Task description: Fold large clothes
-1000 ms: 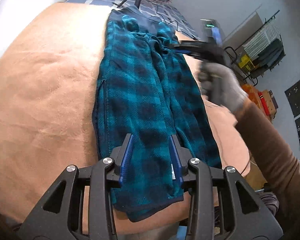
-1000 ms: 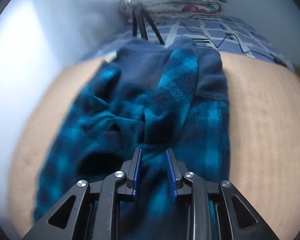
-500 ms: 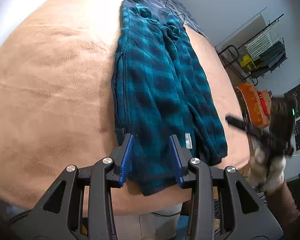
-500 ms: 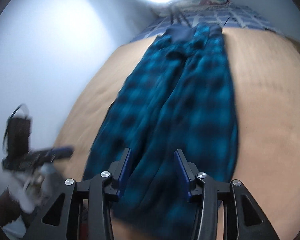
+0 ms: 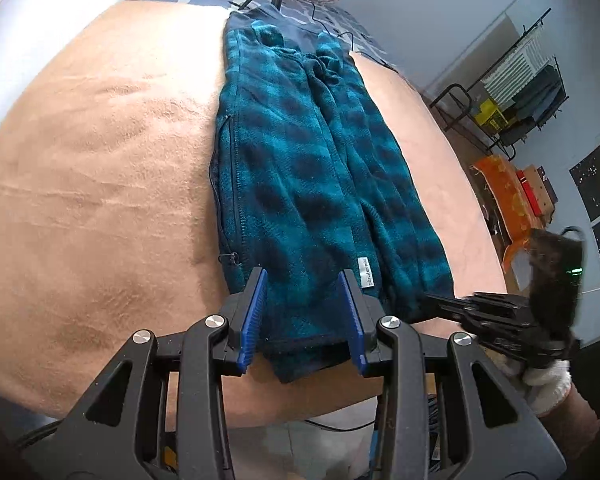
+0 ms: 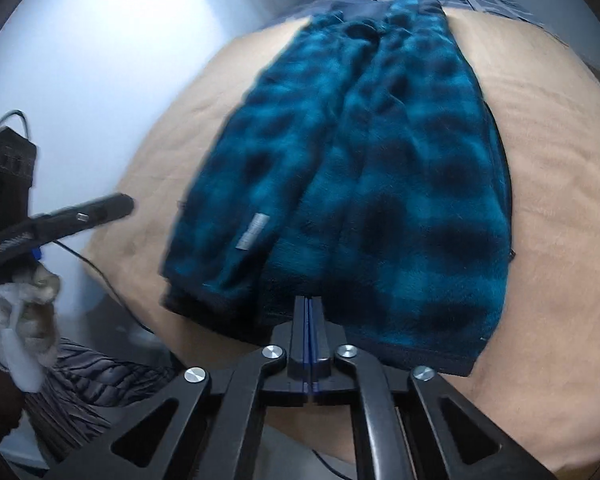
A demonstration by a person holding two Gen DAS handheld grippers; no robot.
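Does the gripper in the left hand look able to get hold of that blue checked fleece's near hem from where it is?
Probably yes. The left gripper is open with the fleece's near hem lying between its fingers, and nothing covers that edge on the tan blanket.

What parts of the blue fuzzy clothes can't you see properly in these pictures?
- Left wrist view: the left gripper covers part of the fleece garment at its near hem.
- Left wrist view: the white label has print too small to read.
- Right wrist view: the right gripper hides whether its shut jaws pinch the hem; the cloth is blurred.
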